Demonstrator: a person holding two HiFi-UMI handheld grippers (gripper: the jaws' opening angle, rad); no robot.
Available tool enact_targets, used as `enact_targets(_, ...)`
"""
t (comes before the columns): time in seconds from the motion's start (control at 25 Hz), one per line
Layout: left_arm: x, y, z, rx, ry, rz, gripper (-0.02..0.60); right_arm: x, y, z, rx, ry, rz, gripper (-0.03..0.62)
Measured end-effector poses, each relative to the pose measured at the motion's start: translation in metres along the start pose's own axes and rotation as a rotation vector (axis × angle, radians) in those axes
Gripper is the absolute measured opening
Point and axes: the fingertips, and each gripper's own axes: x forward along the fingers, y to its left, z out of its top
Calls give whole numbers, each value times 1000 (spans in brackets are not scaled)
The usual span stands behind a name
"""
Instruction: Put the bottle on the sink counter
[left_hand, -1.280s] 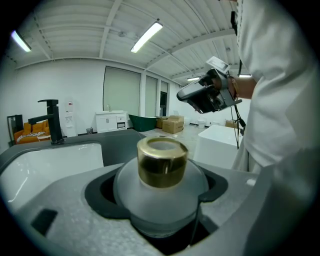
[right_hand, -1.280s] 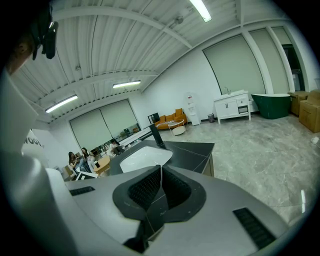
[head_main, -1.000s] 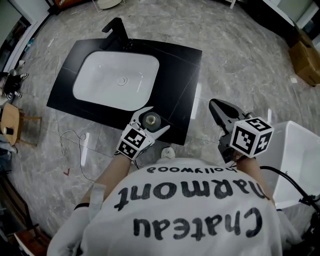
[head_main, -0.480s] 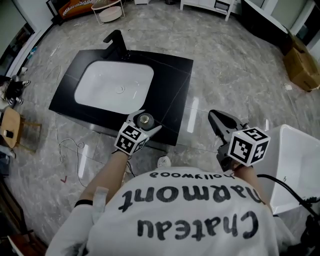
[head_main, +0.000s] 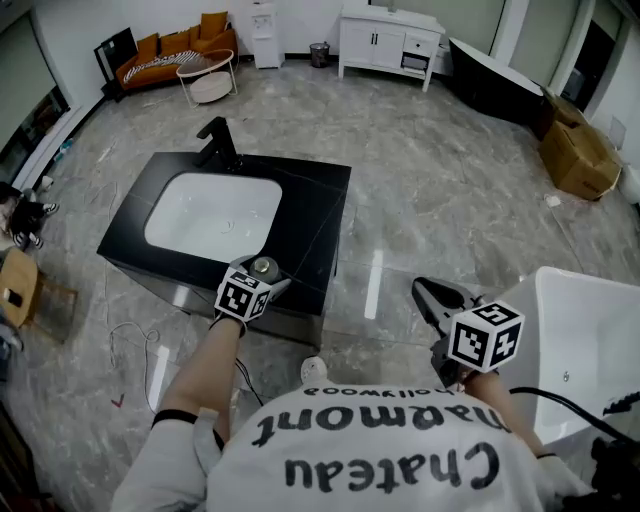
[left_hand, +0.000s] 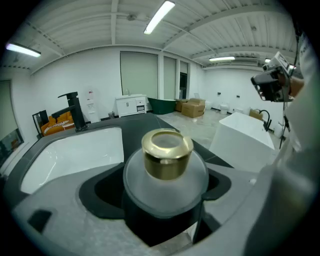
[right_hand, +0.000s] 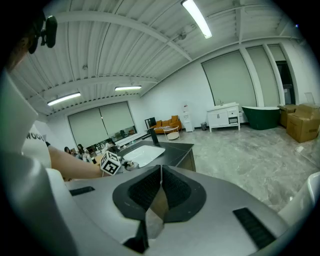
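A frosted bottle (head_main: 264, 266) with a gold cap stands upright at the front right of the black sink counter (head_main: 312, 215), near its front edge. My left gripper (head_main: 268, 273) reaches over that edge and straddles the bottle (left_hand: 166, 165). Its jaws are opening, with the bottle still between them and the pads easing off its sides. My right gripper (head_main: 425, 291) hangs over the floor to the right of the counter, well away from it. Its pads (right_hand: 150, 187) are shut together with nothing between them.
The white basin (head_main: 212, 212) fills the counter's left half, with a black faucet (head_main: 218, 143) behind it. A white tub (head_main: 590, 345) stands close on my right. Cardboard boxes (head_main: 575, 160), a white cabinet (head_main: 385, 42) and an orange sofa (head_main: 180, 50) line the room's far side.
The head view has pulled back and up, so the counter looks smaller and farther off. The left gripper stays around the bottle at the counter's front edge. The right gripper stays shut.
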Motion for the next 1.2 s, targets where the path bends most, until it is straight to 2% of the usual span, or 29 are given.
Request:
enact_targets(0.2, -3, 0, -6, -41, -7, 47, 399, -52, -9, -39, -90, 81, -52, 18)
enact_targets(0.4, 2, 4, 0, -15, -7, 73, 403, -72, -33, -59, -80, 112, -111, 18)
enact_targets(0.8, 0, 9, 12, -78, -67, 125, 442, -45, -22, -46, -104, 91, -42, 18)
enact_targets(0.96, -12, 12, 23, -85, -137, 147, 448, -39, -19, -45, -104, 89, -23, 18)
enact_targets(1.08, -30, 13, 36, -63, -207, 177, 448, -34, -15, -43, -113, 87, 6, 18)
enact_targets(1.2, -47, 7, 49, -72, -287, 173, 448, -30, -8, -43, -127, 85, 36, 18)
